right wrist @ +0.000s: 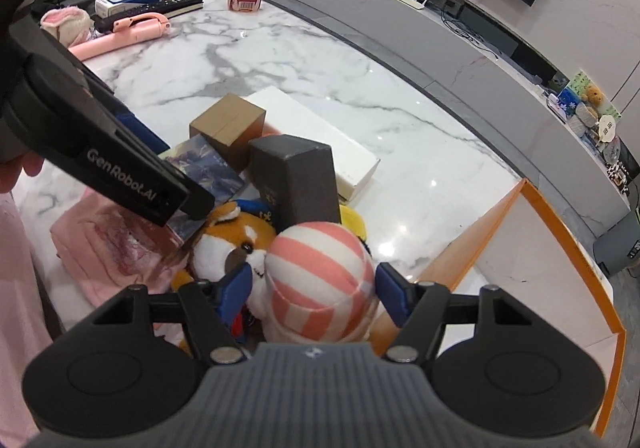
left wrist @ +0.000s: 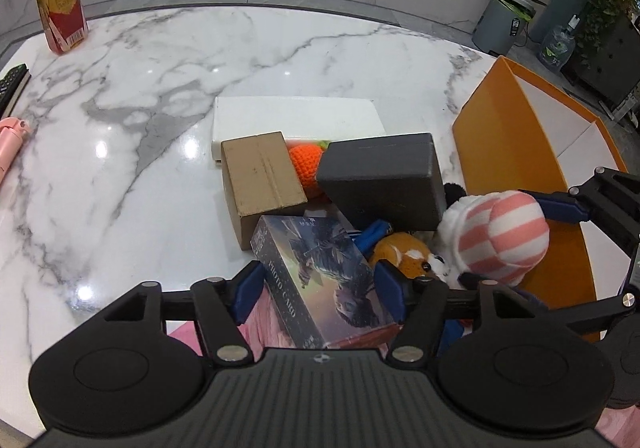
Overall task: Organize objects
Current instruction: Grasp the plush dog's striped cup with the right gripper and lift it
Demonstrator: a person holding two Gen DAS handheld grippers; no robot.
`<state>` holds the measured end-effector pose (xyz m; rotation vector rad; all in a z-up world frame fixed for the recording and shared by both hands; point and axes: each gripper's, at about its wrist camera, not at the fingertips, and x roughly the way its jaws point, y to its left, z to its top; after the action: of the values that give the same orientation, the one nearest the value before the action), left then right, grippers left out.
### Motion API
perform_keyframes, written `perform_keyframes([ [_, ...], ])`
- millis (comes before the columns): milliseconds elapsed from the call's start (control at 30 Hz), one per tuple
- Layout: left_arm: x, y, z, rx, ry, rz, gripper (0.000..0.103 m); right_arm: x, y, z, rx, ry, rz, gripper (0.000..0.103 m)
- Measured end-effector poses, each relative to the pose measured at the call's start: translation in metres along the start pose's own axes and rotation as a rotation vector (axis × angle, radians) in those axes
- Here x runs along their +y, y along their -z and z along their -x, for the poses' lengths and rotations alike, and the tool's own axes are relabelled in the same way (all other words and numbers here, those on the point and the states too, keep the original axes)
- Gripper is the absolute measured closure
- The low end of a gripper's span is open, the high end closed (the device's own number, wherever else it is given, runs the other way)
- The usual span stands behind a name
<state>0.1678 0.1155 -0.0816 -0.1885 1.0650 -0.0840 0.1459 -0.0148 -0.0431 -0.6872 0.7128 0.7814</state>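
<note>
My left gripper (left wrist: 318, 292) is shut on a photo card box (left wrist: 320, 272) with a dark picture, holding it by its sides above the pile. My right gripper (right wrist: 310, 292) is shut on a plush with a pink-and-white striped cap (right wrist: 320, 276); the same plush shows in the left wrist view (left wrist: 500, 236). Under them lie an orange fox plush (right wrist: 236, 244), a dark grey block (left wrist: 384, 179), a brown cardboard box (left wrist: 260, 175), an orange crocheted ball (left wrist: 308, 163) and a flat white box (left wrist: 296, 115). An open orange box (left wrist: 516, 135) stands at the right.
A drink bottle (left wrist: 60, 3) stands at the far left of the marble table (left wrist: 160, 95). A pink stick (right wrist: 124, 31), a remote (right wrist: 160, 5) and a bunny plush (right wrist: 66, 21) lie at the table's left end. A pink cloth (right wrist: 108, 248) lies under the left gripper.
</note>
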Motion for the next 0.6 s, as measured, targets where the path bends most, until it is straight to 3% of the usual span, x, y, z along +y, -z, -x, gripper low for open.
perform_keyframes([
  [400,-0.005,-0.004,-0.005,0.008,-0.021,-0.012,0.026,-0.014,-0.003,0.01,-0.032,-0.015,-0.072,0.048],
  [600,-0.015,-0.004,-0.005,0.002,-0.055,-0.049,0.036,-0.031,-0.007,0.037,-0.102,-0.037,-0.176,0.048],
])
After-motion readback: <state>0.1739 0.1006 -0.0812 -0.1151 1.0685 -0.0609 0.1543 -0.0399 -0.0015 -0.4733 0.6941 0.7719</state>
